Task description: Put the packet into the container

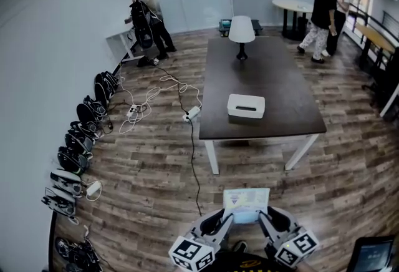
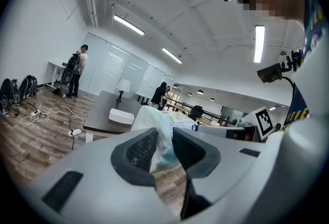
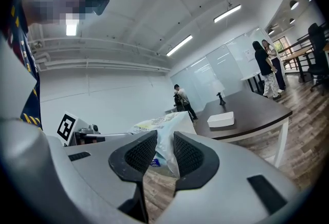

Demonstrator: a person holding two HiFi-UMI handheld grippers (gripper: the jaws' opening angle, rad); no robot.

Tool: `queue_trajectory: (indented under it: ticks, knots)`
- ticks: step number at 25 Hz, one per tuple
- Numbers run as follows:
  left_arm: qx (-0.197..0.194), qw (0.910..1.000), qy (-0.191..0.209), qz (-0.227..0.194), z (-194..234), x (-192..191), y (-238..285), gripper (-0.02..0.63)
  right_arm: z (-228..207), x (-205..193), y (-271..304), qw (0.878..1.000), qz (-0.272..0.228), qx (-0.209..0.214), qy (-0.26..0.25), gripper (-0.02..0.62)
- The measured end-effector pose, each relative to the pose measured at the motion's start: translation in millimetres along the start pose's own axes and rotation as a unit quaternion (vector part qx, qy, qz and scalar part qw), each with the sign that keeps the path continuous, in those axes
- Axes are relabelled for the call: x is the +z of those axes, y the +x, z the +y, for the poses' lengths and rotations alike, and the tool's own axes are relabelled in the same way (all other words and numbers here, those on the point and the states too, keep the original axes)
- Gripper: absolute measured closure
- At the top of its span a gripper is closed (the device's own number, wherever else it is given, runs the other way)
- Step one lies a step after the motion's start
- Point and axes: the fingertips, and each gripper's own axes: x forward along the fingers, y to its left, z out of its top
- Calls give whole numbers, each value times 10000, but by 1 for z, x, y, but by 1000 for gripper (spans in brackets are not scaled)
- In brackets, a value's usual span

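Clamping the packet (image 1: 246, 204) by both edges with left tongs (image 1: 226, 219) and right tongs (image 1: 266, 219), over the floor (image 1: 156, 158), well short of the counter (image 1: 287, 77). Seemingly carrying; next needing closing in, then releasing over the container (image 1: 245, 105).

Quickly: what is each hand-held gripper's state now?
Left hand-held gripper: closed on the pale crinkly plastic packet.
Right hand-held gripper: closed on the same packet.

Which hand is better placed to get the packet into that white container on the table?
Neither clearly: the left tool and right tool each clamp an edge of the pale plastic packet, and the white rectangular container on the dark table lies straight ahead, out of reach. Carry with both.
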Motion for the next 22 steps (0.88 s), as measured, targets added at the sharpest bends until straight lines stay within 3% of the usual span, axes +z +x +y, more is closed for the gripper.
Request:
queue_trajectory:
  ticks: [15,22]
  knots:
    - [-574,9983,-91,9,108,66,88,508,-53,47,125,9984,15,-555,-102,485]
    - [-835,9963,-200,106,156,77,117,508,-71,50,174,9964,161,-820,-126,485]
